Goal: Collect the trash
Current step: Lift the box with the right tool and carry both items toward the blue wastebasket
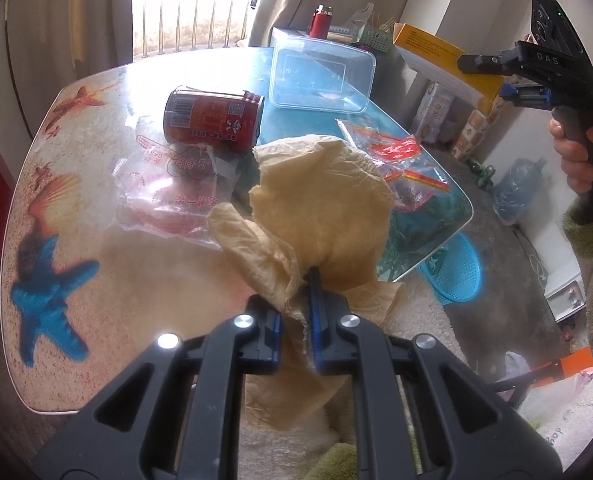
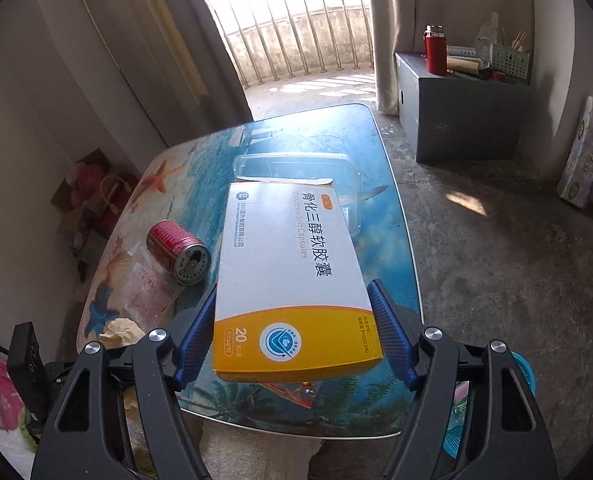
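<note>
Here, left fingers [image 1: 296, 312] pinching tissue [image 1: 320, 204], right fingers [image 2: 388, 332] clamping box [image 2: 292, 276], can [image 1: 212, 120] beyond.

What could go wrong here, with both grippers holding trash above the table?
The tissue is pinched only at its lower edge by the left gripper, so it might tear or slip free. The box sits wide between the right gripper's fingers and could twist out. The can lies on its side and may roll if bumped.
</note>
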A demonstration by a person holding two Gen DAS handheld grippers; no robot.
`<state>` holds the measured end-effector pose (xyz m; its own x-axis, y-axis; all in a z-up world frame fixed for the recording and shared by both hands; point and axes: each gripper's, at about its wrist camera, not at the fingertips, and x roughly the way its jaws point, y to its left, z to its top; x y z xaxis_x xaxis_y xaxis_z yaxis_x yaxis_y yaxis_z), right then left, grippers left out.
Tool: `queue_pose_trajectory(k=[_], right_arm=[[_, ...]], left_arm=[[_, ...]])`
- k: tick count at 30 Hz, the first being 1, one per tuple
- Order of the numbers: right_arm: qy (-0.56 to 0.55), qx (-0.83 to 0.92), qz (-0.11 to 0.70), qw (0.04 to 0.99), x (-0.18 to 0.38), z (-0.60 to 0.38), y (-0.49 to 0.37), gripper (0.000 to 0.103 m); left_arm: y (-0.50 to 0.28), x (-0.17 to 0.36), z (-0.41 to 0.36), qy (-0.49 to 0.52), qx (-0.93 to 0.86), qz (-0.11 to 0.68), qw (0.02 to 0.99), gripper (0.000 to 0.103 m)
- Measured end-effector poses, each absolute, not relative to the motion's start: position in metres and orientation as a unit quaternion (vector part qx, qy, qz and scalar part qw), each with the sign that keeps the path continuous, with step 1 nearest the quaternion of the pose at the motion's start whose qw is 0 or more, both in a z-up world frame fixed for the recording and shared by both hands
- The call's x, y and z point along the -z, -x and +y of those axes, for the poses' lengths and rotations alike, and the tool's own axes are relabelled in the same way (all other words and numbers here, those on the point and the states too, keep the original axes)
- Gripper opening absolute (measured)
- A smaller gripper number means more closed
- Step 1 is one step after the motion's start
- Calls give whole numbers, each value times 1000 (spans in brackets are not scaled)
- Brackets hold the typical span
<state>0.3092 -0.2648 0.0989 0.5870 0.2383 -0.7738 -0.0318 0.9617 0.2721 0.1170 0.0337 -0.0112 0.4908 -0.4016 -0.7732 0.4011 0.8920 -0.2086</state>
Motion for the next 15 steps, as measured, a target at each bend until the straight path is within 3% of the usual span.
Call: queue_pose_trajectory(k=[15], right_arm=[[-222,-5,365,904,-108,-355,-151,71]], left_arm=[[-91,-51,-67,-53,352,391,849,10]])
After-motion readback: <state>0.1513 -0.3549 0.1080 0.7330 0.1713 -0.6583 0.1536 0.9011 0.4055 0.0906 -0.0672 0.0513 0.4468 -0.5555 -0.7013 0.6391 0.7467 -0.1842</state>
